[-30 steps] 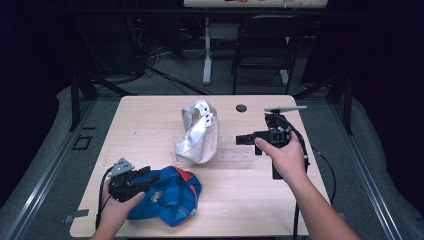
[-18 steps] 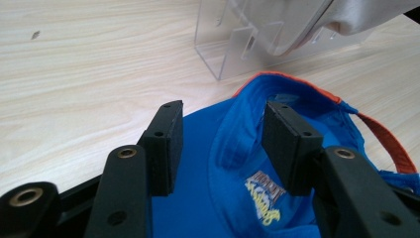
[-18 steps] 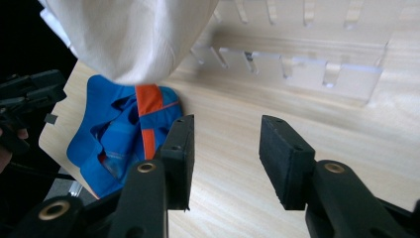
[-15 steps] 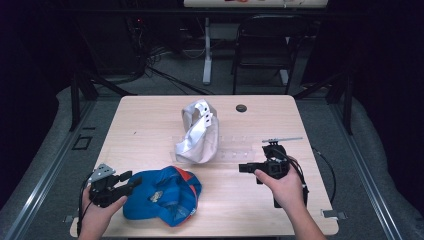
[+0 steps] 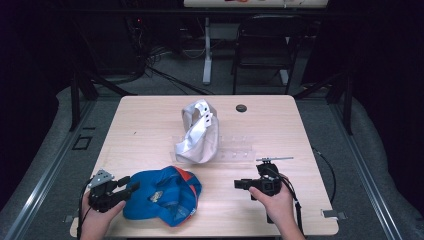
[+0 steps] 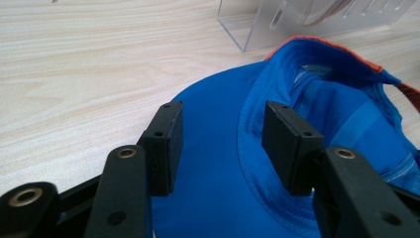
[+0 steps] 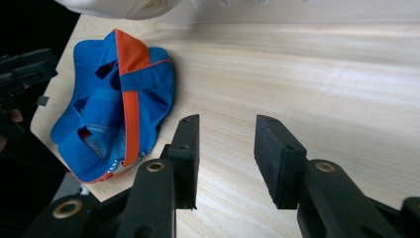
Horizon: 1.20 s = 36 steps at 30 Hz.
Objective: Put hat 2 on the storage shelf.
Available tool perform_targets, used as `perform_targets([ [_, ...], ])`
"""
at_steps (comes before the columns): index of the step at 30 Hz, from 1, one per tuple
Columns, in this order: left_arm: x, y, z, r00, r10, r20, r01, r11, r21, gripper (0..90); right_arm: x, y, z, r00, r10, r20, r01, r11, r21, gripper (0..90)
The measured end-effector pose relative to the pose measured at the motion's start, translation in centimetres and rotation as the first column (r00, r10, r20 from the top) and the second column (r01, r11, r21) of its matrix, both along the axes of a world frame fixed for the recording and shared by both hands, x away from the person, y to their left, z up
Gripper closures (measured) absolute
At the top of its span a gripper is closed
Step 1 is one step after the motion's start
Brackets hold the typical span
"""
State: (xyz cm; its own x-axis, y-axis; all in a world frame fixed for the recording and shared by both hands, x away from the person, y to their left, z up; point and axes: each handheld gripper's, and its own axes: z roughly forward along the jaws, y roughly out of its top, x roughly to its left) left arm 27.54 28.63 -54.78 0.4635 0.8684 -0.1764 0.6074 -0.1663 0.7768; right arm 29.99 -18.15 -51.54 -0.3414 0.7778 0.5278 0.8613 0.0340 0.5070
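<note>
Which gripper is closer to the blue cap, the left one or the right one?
The left. The left gripper sits at the blue cap's left edge, open jaws over its brim. The right gripper is also open but stands apart to the cap's right, bare table between them.

Light wooden bench (image 5: pixel 150 130) under a blue cap with orange trim (image 5: pixel 165 195), lying upside down near the front edge, left of centre. Behind it, toward the middle, a white cap (image 5: pixel 199 132) propped on a clear plastic stand (image 5: pixel 240 152), and a small dark round thing (image 5: pixel 241 107) on the wood near the far edge, well apart from both caps. Beyond the bench, a dark folding chair (image 5: pixel 262 50), a white post (image 5: pixel 206 50) and loose cables (image 5: pixel 165 70) on a grey floor.
</note>
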Motion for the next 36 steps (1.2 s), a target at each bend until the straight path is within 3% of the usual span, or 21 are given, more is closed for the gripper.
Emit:
perform_targets([
  [4, -0.1, -0.3, -0.2, 1.0, -0.006, -0.005, 0.006, 1.0, 0.004, 51.0, -0.5, 1.1, -1.5, 0.9995, 0.03, -0.015, -0.03, 0.9995, 0.008, 62.7],
  [9, -0.5, -0.2, -0.4, 1.0, -0.007, 0.007, 0.007, 0.9999, 0.015, 50.9, -0.7, 2.7, -2.5, 0.9991, 0.043, 0.004, -0.043, 0.9987, -0.028, 61.5],
  [11, -0.7, 0.1, -0.4, 1.0, 0.0, 0.006, 0.0, 0.9999, 0.017, 50.9, -0.5, 3.0, -2.6, 0.9982, 0.059, -0.009, -0.059, 0.9982, 0.007, 62.2],
  [13, -1.1, 0.6, -0.5, 0.9997, 0.022, 0.007, -0.022, 0.9997, 0.012, 50.9, 0.0, 3.6, -2.8, 0.997, 0.069, -0.037, -0.064, 0.9922, 0.107, 62.1],
  [17, -1.7, 1.2, -0.5, 0.9993, 0.038, 0.005, -0.038, 0.9992, 0.012, 50.9, 0.4, 4.6, -3.1, 0.9929, 0.11, -0.045, -0.106, 0.99, 0.093, 61.7],
  [20, -2.1, 1.6, -0.5, 0.9985, 0.054, 0.01, -0.055, 0.9984, 0.013, 50.9, 0.7, 5.8, -3.6, 0.9877, 0.145, -0.058, -0.14, 0.9859, 0.093, 61.3],
  [26, -3.0, 2.4, -0.6, 0.9961, 0.089, 0.002, -0.089, 0.9958, 0.022, 50.9, 1.4, 7.9, -4.1, 0.9668, 0.237, -0.095, -0.222, 0.9637, 0.148, 59.2],
  [28, -3.2, 2.7, -0.7, 0.9956, 0.094, 0.004, -0.094, 0.9953, 0.023, 50.9, 1.6, 8.4, -4.2, 0.9602, 0.261, -0.099, -0.246, 0.959, 0.14, 58.6],
  [30, -3.5, 2.8, -0.7, 0.9949, 0.101, 0.002, -0.101, 0.9946, 0.023, 50.9, 1.7, 9.1, -4.5, 0.9582, 0.268, -0.102, -0.248, 0.9537, 0.17, 58.2],
  [33, -3.8, 3.1, -0.7, 0.9935, 0.114, 0.004, -0.114, 0.9933, 0.017, 50.9, 2.0, 9.9, -4.7, 0.9445, 0.302, -0.13, -0.277, 0.9444, 0.177, 57.8],
  [36, -3.8, 3.3, -0.6, 0.9929, 0.119, 0.001, -0.119, 0.9927, 0.017, 50.8, 2.3, 10.4, -4.9, 0.9417, 0.305, -0.141, -0.279, 0.9434, 0.179, 57.9],
])
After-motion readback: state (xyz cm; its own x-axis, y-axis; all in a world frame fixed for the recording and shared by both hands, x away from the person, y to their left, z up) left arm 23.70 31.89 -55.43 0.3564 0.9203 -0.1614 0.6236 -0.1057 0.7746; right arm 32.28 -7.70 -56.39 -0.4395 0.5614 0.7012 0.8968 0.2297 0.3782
